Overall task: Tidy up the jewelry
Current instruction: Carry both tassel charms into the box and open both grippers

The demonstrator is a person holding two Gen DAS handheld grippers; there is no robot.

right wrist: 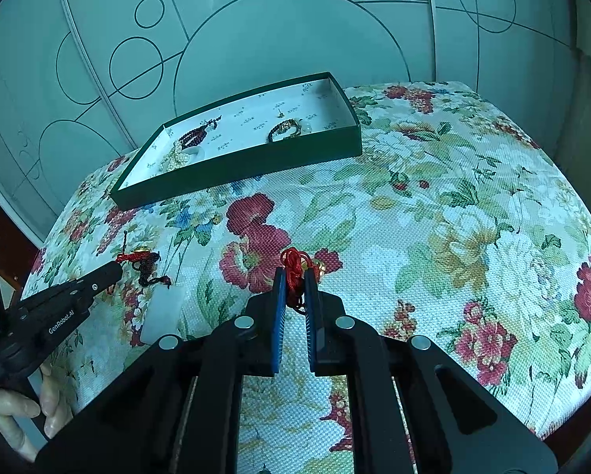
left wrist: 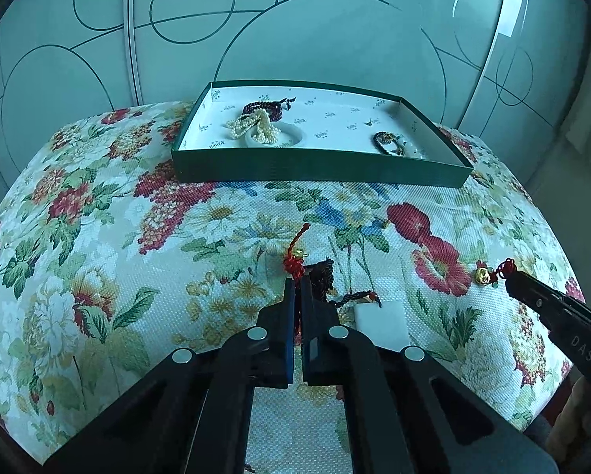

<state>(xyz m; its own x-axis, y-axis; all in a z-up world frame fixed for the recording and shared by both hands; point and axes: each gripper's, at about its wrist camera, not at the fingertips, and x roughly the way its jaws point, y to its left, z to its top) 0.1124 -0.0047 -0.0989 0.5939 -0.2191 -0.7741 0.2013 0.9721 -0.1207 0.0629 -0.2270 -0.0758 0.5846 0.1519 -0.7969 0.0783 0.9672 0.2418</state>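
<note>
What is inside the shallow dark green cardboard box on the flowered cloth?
Inside the green box lie a cream pearl strand over a white ring-shaped piece, dark red beads behind, and a dark bracelet. The near wall hides its front floor.

floral cloth (left wrist: 145,213) covers the near surface: red, yellow, blue blooms on white weave. far side: pale frosted wardrobe panels (left wrist: 327,31) etched with dark circles and arcs, pale vertical frames between. daylight glare upper right.

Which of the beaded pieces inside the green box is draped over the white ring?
The cream pearl strand at the left end of the green box. It lies over the white ring; the dark red beads lie behind it.
</note>
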